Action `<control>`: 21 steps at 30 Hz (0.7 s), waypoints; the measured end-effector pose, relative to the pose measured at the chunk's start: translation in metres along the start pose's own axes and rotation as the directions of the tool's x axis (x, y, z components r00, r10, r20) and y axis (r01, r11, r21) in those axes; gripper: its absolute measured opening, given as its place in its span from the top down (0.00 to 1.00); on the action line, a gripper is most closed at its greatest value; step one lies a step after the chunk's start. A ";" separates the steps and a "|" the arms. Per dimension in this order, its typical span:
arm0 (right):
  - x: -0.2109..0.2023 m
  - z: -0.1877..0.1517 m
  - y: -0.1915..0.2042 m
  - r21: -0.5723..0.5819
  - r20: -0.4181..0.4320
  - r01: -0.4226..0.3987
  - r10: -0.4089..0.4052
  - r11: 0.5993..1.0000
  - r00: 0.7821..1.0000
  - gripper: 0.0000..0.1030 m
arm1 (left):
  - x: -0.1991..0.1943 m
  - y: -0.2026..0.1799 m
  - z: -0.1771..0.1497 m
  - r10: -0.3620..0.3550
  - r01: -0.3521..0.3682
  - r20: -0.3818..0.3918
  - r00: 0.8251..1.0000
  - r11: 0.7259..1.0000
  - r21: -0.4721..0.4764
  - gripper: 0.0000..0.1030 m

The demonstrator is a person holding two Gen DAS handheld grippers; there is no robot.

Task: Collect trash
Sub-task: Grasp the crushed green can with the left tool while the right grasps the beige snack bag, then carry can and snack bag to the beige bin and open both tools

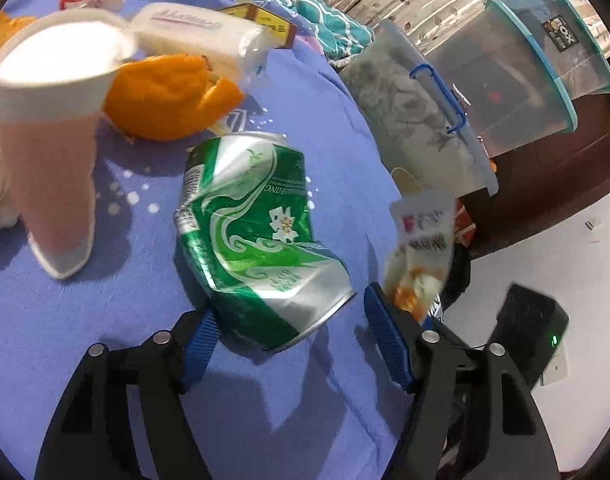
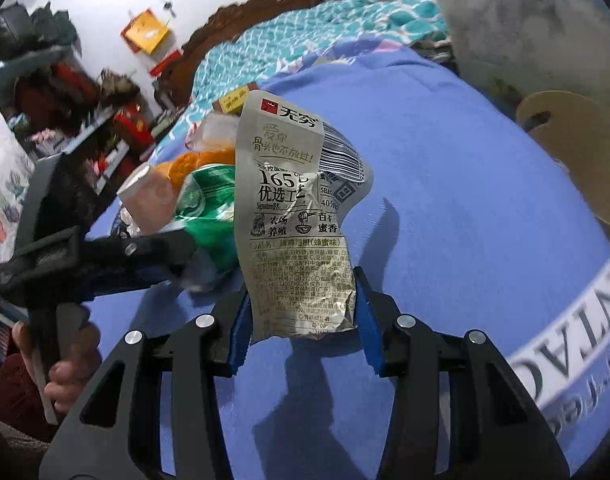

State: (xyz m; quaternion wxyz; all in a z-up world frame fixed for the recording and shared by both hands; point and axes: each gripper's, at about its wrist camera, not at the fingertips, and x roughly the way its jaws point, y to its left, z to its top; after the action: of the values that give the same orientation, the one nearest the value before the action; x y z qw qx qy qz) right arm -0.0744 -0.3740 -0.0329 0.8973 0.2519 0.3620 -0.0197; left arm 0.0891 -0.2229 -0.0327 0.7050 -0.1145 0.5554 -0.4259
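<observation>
A crushed green drink can [image 1: 261,248] lies on the blue bedsheet [image 1: 85,360]. My left gripper [image 1: 293,336] is around its near end. The left pad is against the can and the right pad stands clear of it, so the gripper is open. My right gripper [image 2: 305,320] is shut on a crumpled silver snack wrapper [image 2: 301,216], which stands upright between its blue pads. The same wrapper [image 1: 421,248] shows just right of the can. In the right wrist view the left gripper [image 2: 177,252] reaches to the can [image 2: 209,208], held by a hand [image 2: 65,376].
A pink-and-white paper cup [image 1: 53,128], orange peel [image 1: 165,96], a tissue pack [image 1: 197,36] and a small yellow box [image 1: 265,24] lie beyond the can. Lidded plastic storage boxes [image 1: 425,120] stand off the bed's right edge. A black device [image 1: 533,328] sits on the floor.
</observation>
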 end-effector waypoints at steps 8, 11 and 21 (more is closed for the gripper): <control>-0.028 0.014 -0.032 0.085 0.119 0.027 -0.037 0.996 0.992 0.54 | 0.015 -0.046 0.001 0.013 -0.012 -0.009 1.000 0.991 0.137 0.45; -0.041 0.021 -0.057 0.136 0.160 0.051 -0.073 0.989 0.984 0.54 | 0.032 -0.074 0.005 -0.010 0.018 -0.040 0.999 0.981 0.195 0.45; -0.084 0.050 -0.174 0.364 0.230 0.158 -0.253 0.918 0.940 0.43 | 0.132 -0.195 0.040 -0.019 0.078 -0.148 0.989 0.912 0.403 0.44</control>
State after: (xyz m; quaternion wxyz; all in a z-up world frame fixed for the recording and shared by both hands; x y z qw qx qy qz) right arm -0.1417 -0.5612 -0.0231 0.8742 0.3579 0.2510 -0.2113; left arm 0.0345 -0.4505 0.0153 0.6616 0.0517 0.4996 -0.5567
